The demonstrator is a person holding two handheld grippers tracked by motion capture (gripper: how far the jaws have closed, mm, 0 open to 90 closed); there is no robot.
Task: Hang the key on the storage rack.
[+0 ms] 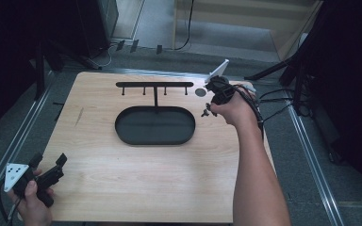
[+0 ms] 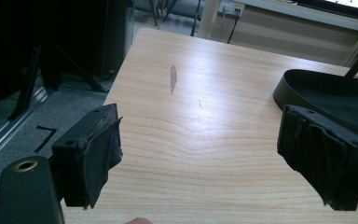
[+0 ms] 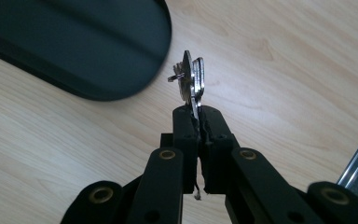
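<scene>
A small bunch of metal keys (image 3: 192, 77) sticks out above the closed jaws of my right gripper (image 3: 199, 119), just off the rounded end of a black oval tray (image 3: 74, 46). In the high view the right gripper (image 1: 209, 111) hangs over the table to the right of the tray (image 1: 122, 134), with the keys (image 1: 206, 113) dangling at its tip. A black rack (image 1: 154, 84) with short hooks stands behind the tray. My left gripper (image 1: 49, 161) rests near the table's front left corner. Its jaws stand wide apart in the left gripper view (image 2: 205, 149), with bare wood between them.
A small grey disc (image 1: 200, 92) lies on the wooden table (image 1: 136, 188) by the rack's right end. A dark scuff (image 2: 173, 78) marks the wood at the left. Black stand legs and cables lie on the floor around the table.
</scene>
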